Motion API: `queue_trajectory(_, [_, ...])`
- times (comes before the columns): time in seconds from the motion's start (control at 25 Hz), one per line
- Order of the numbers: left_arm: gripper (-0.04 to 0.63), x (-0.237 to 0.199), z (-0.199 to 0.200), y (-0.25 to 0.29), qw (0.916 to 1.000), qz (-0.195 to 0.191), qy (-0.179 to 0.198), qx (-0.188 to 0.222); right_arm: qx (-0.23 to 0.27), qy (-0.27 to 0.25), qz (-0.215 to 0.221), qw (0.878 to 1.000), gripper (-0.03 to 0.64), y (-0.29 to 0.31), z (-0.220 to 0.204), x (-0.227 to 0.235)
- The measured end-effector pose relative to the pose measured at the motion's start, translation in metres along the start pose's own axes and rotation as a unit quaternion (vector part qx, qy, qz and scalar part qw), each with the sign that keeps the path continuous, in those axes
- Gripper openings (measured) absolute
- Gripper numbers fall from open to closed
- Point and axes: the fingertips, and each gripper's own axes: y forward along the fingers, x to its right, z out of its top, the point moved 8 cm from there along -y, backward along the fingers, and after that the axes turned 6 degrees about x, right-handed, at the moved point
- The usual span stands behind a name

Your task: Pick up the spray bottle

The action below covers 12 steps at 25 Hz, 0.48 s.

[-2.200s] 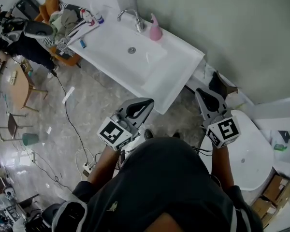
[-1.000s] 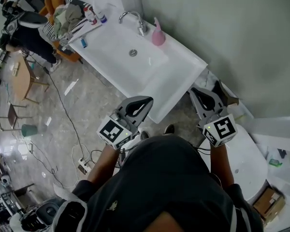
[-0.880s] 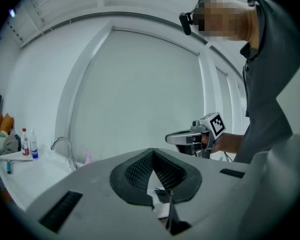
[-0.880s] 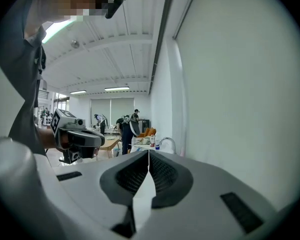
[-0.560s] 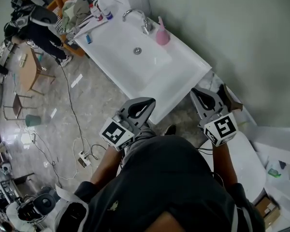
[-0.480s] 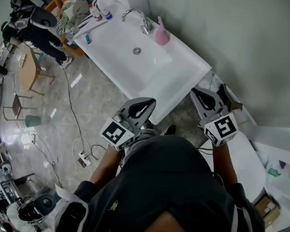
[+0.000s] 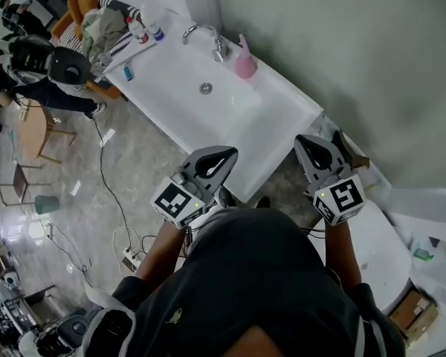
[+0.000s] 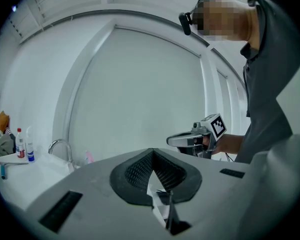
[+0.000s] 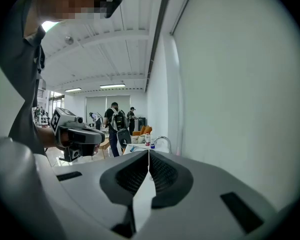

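The pink spray bottle stands upright at the back of the white sink counter, just right of the chrome faucet. In the left gripper view the spray bottle shows small and far, beside the faucet. My left gripper hangs in front of the counter's near corner, well short of the bottle, shut and holding nothing. My right gripper is off the counter's right end, also shut and holding nothing. Each gripper view shows the other gripper at its side: the right gripper and the left gripper.
Two small bottles and a blue item sit at the counter's far left end. A chair piled with clothes and a person are beyond it. A cable trails over the marble floor. A white rounded fixture is at my right.
Both grippers have drifted a little closer to the sink counter, still shut. The person at the far left has moved along the floor.
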Motion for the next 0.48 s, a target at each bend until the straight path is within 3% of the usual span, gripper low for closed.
queue_trajectory(0.48, [0.002,-0.057,-0.001,-0.025,0.9993,-0.033,-0.013,0.01,-0.011,-0.014,-0.04,0.999,0.009,0.044,0.012,-0.025])
